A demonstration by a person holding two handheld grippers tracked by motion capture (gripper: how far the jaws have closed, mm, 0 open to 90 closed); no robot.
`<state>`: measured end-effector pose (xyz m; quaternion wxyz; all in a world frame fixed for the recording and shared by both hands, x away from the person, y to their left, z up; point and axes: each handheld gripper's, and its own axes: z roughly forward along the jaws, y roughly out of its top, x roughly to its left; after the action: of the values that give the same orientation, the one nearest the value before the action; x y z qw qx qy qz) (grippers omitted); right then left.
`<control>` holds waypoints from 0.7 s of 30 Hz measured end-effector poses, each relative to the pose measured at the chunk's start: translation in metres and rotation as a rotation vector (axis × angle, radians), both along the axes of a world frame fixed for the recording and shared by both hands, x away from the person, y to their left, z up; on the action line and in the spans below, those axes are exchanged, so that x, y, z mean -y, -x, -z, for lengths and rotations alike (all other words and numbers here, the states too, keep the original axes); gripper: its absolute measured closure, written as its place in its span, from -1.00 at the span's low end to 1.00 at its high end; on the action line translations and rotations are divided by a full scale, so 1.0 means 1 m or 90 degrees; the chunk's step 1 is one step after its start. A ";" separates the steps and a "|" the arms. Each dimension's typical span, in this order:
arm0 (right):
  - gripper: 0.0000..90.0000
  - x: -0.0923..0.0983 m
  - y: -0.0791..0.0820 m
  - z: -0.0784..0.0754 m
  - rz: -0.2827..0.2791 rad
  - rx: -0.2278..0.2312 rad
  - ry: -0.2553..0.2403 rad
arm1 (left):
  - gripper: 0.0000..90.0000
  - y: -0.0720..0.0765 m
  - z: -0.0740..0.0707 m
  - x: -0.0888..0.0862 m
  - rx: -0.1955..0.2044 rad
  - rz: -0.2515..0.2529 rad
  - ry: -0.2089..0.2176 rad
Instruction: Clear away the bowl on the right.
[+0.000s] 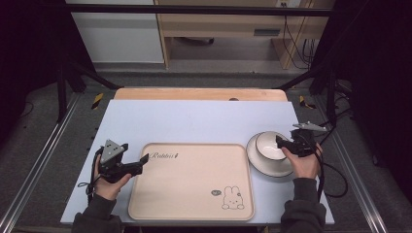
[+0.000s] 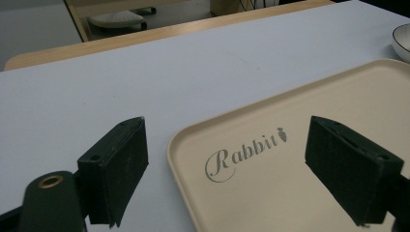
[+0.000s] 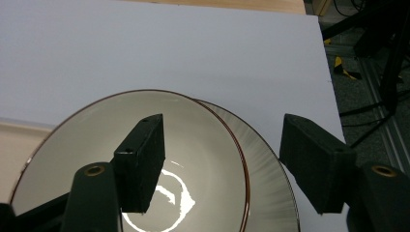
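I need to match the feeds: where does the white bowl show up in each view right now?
High view: the bowl sits right of the tray, on a plate, under the right claw.
Left gripper view: just its rim at the far right edge, beyond the tray's corner.
Right gripper view: lower left, the bowl with one jaw inside it, one outside.
Shared landmark: the pale blue table.

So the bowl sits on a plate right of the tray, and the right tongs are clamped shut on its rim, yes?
Not quite. The right tongs are open, not clamped: in the right gripper view one jaw hangs over the inside of the bowl and the other outside its rim, with a wide gap between. The rest holds: the bowl sits on a plate right of the tray.
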<state>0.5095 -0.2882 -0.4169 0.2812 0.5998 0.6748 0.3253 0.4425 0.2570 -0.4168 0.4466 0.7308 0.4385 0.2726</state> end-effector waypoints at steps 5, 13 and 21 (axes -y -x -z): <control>-0.10 0.005 0.000 0.006 0.011 -0.025 -0.009 | -0.66 -0.001 0.001 0.000 -0.003 0.000 -0.001; 0.10 0.009 0.000 0.011 0.007 -0.060 -0.009 | -0.66 -0.001 0.001 0.000 -0.004 0.001 -0.001; 0.30 0.008 -0.004 0.017 0.002 -0.098 -0.010 | -0.66 0.000 0.000 -0.001 -0.003 0.001 0.002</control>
<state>0.5137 -0.2962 -0.4344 0.2240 0.6264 0.6909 0.2830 0.4430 0.2577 -0.4168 0.4467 0.7311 0.4394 0.2700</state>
